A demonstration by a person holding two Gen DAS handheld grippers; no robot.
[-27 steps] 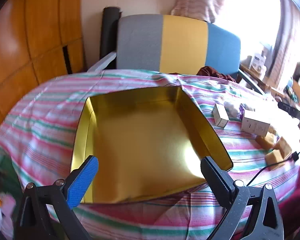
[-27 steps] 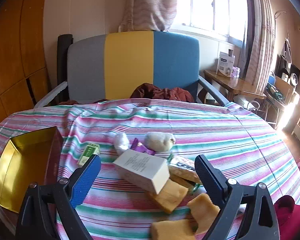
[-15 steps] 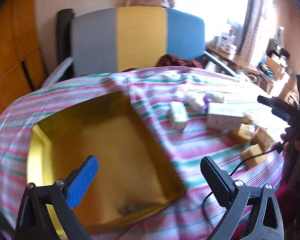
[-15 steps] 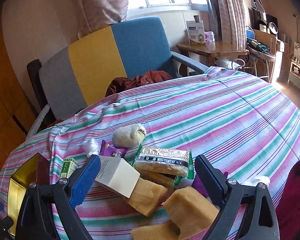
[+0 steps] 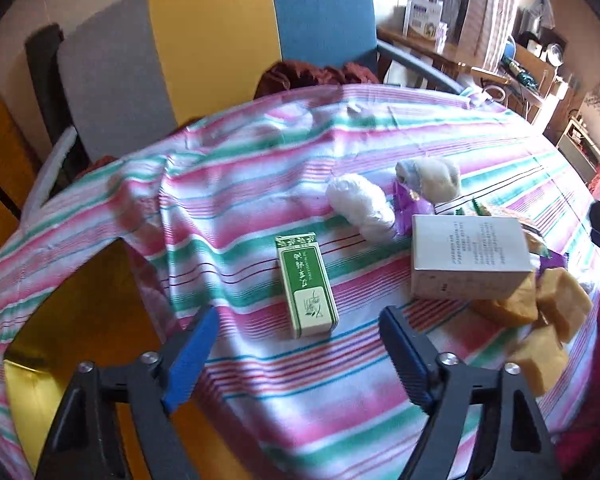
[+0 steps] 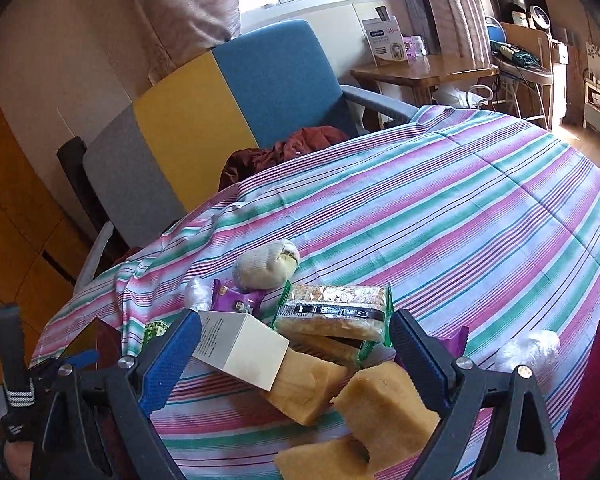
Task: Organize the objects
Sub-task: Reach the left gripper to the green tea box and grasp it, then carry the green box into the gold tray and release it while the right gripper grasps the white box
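3 tan sponge blocks (image 6: 364,412) under white box (image 6: 242,354), beside cracker pack (image 6: 334,312).

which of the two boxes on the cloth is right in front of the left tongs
The small green box, lying flat just ahead of the open left tongs. The bigger white box sits off to the right against the yellow sponges.

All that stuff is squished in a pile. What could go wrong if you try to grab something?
1. The white box leans on a yellow sponge block, so pulling either out may tip the other.
2. The right hand-held gripper is open over several things at once and could pinch the wrong one.
3. The green box lies flat, which may let it slide away from the open left hand-held gripper.
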